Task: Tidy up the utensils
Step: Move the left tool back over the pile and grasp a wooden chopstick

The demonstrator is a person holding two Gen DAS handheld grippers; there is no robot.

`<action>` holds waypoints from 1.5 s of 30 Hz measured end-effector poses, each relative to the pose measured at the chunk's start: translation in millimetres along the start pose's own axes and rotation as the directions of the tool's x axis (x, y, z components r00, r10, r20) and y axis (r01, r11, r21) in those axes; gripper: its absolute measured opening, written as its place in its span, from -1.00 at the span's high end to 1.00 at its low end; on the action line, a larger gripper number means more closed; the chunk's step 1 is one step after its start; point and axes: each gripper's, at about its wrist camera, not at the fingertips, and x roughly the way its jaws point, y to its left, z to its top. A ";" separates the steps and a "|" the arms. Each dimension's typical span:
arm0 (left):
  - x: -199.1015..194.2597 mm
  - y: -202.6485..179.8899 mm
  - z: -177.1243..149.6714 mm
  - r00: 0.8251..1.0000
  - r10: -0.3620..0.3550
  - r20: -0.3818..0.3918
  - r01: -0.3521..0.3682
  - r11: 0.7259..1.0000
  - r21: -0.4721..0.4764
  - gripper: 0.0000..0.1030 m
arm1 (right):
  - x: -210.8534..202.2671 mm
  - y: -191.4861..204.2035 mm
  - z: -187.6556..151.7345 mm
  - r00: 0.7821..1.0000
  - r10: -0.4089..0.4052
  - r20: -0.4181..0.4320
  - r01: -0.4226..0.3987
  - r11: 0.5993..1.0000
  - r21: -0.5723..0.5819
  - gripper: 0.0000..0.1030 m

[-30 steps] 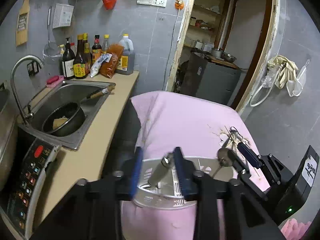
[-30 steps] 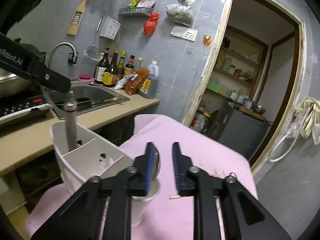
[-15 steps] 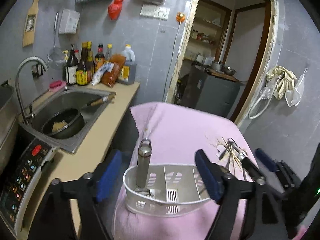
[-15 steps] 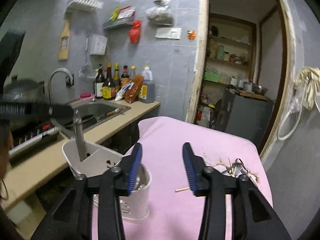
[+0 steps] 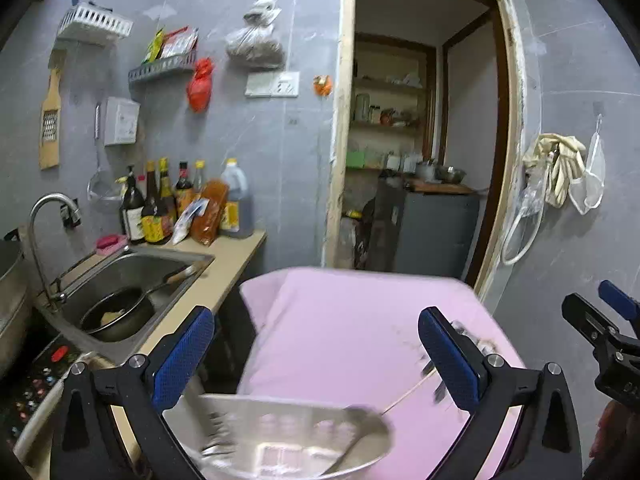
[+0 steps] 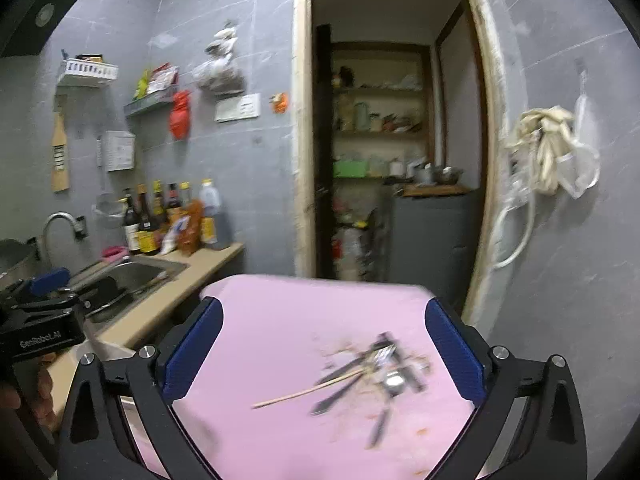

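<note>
A white utensil caddy (image 5: 296,440) stands on the pink cloth (image 5: 352,320), blurred, just below and between my left fingers. My left gripper (image 5: 316,352) is wide open and empty above it. In the right wrist view a pile of dark-handled utensils (image 6: 380,364) and a wooden chopstick (image 6: 304,390) lie on the pink cloth (image 6: 280,320). My right gripper (image 6: 324,348) is wide open and empty, above and short of the pile. Its body shows at the right edge of the left wrist view (image 5: 608,344).
A counter (image 5: 228,264) with a sink (image 5: 132,276) holding a black pan (image 5: 116,312) runs along the left. Bottles (image 5: 168,204) stand at its back. A stove panel (image 5: 36,376) is at lower left. A doorway (image 5: 416,160) is behind the table.
Both grippers opened fully and let go of the utensils they placed in the caddy. Both pulled up and back; the right one turned toward the utensil pile.
</note>
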 end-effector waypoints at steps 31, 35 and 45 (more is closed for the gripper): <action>191.2 -174.8 -76.5 0.930 0.027 -0.366 0.035 0.986 0.162 -0.52 | 216.7 -157.8 -73.6 0.922 0.173 -0.347 -0.154 0.985 0.081 -0.33; 211.9 -174.7 -90.0 0.892 0.018 -0.453 0.066 0.983 0.169 -0.25 | 246.5 -150.1 -92.0 0.884 0.219 -0.414 -0.199 0.976 0.091 -0.14; 234.8 -177.0 -117.1 0.812 0.030 -0.582 0.114 0.971 0.210 0.11 | 270.5 -125.0 -124.6 0.796 0.330 -0.507 -0.305 0.943 0.133 0.28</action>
